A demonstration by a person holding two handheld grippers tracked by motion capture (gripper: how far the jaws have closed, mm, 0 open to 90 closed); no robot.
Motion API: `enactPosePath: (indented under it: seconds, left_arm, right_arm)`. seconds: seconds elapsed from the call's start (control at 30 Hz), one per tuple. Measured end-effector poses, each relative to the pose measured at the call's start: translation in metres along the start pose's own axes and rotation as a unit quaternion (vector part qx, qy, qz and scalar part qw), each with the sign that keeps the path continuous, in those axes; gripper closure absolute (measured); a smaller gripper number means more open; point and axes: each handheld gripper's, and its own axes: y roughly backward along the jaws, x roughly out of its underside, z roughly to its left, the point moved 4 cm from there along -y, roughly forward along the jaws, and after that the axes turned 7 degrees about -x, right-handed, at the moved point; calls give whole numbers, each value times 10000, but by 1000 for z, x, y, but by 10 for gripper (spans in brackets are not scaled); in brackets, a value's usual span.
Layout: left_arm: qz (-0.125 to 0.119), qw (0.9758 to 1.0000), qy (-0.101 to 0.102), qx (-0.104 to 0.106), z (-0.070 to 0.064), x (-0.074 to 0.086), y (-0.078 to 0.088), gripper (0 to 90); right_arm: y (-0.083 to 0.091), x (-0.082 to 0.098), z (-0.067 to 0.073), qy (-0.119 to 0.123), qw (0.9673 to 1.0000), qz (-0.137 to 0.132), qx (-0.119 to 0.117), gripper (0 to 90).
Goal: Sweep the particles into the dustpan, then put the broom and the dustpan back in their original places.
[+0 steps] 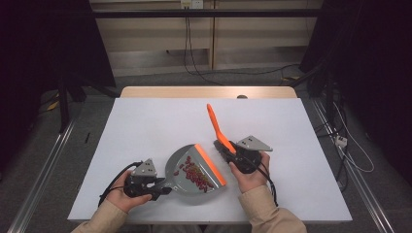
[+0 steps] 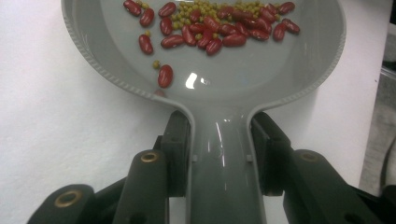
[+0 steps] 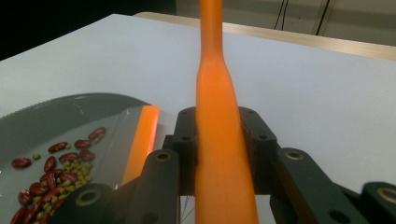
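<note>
Left gripper (image 1: 163, 188) clamped on the handle of a grey plastic dustpan (image 1: 187, 187) holding red beans (image 1: 194, 174), pan at 2 o'clock from the jaws. Right gripper (image 1: 224, 145) clenched around an orange plastic brush handle (image 1: 216, 127), jutting toward 11 o'clock over the white table (image 1: 145, 126)

Both hand-held grippers (image 1: 165, 187) (image 1: 219, 145) clamped, forearms low
</note>
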Motion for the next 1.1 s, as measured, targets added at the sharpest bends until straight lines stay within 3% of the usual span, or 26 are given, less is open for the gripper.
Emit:
enactPosePath:
  seconds: [0.47,0.6,0.73,1.1]
  left_arm:
    - [-188,9984,371,-391,17,-3,14,630]
    - [-248,9970,538,-504,23,-3,17,630]
    - [-191,9959,573,-675,30,-2,19,630]
    - [-248,9899,977,-994,51,1,22,630]
  right_arm:
    - [12,2,-17,-25,9999,36,135,717]
    - [14,3,-20,-44,9999,52,150,717]
    - [16,5,-23,-52,9998,75,182,717]
    - [23,2,-33,-174,9995,-31,259,717]
